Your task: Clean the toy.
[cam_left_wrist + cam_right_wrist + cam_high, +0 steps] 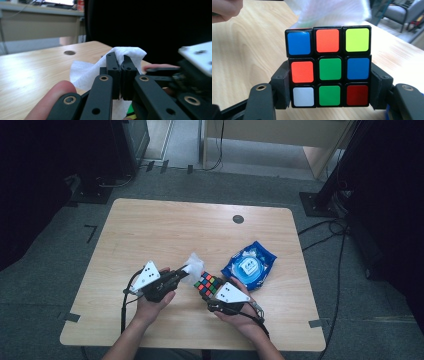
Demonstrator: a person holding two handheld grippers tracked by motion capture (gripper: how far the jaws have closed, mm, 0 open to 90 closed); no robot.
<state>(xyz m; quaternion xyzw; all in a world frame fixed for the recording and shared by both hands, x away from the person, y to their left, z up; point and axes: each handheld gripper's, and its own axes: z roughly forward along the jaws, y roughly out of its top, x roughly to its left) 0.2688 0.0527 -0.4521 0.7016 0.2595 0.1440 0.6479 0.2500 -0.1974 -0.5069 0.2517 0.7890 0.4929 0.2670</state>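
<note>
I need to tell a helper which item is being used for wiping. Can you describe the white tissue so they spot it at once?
On the wooden table, look near the front edge where the person's two hands meet. The white tissue is pinched in the left gripper, just left of the puzzle cube held by the right gripper. It is the only soft, crumpled white thing; the blue packet lies farther right.

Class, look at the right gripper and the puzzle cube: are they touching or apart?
Touching. The right gripper view shows the right gripper with one black jaw pressed against each side of the puzzle cube, no gap visible on either side.
</note>
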